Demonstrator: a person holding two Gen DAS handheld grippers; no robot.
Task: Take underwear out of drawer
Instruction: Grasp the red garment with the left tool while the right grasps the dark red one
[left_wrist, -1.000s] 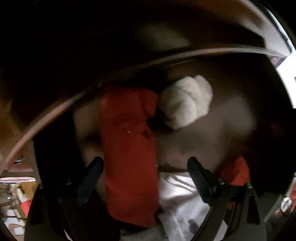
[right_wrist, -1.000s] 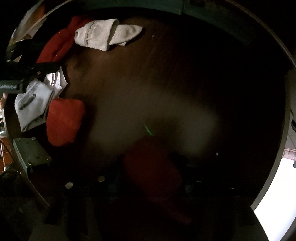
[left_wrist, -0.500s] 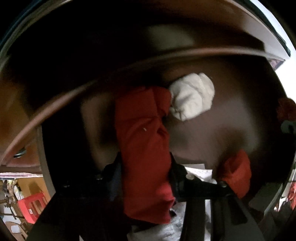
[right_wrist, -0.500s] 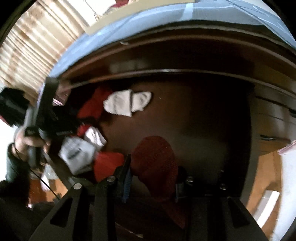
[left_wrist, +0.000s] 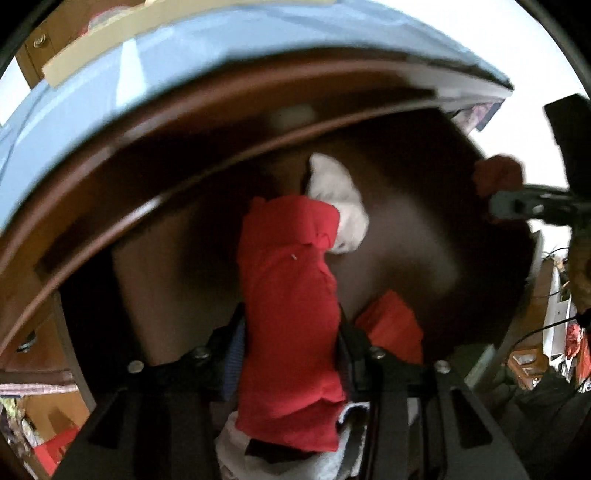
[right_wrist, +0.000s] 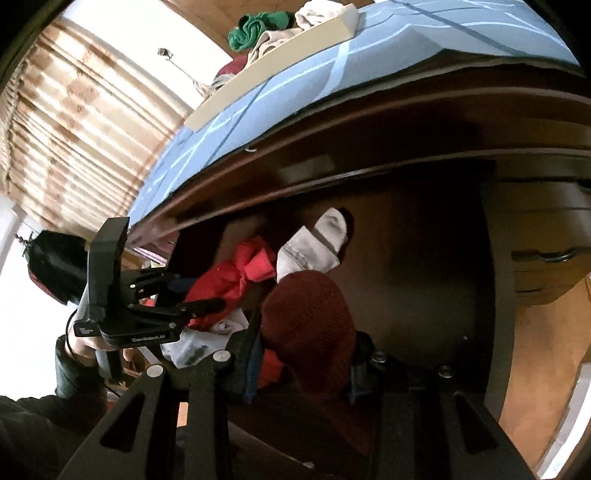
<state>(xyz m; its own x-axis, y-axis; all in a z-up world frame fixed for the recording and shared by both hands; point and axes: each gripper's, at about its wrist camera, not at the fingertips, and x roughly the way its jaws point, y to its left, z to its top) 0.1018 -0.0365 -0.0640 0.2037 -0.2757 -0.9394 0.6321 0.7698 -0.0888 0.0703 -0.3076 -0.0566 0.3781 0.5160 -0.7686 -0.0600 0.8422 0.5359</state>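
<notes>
My left gripper (left_wrist: 290, 332) is shut on bright red underwear (left_wrist: 288, 295) and holds it up over the open dark wooden drawer (left_wrist: 406, 229). It also shows in the right wrist view (right_wrist: 199, 299), with the red cloth (right_wrist: 229, 280) in its jaws. My right gripper (right_wrist: 306, 350) is shut on dark red mesh underwear (right_wrist: 306, 317), lifted above the drawer (right_wrist: 424, 266). The right gripper also shows in the left wrist view (left_wrist: 495, 201), gripping the dark red cloth (left_wrist: 498, 173).
White socks (right_wrist: 317, 243) lie on the drawer floor, also in the left wrist view (left_wrist: 340, 199). More red cloth (left_wrist: 395, 328) and white cloth (right_wrist: 192, 347) lie at the drawer's near end. A bed with a blue sheet (right_wrist: 295, 81) stands above the drawer.
My left gripper closed on the red underwear and lifted it. My right gripper rose out of the drawer with the dark red underwear, and both views pulled back from the drawer.
</notes>
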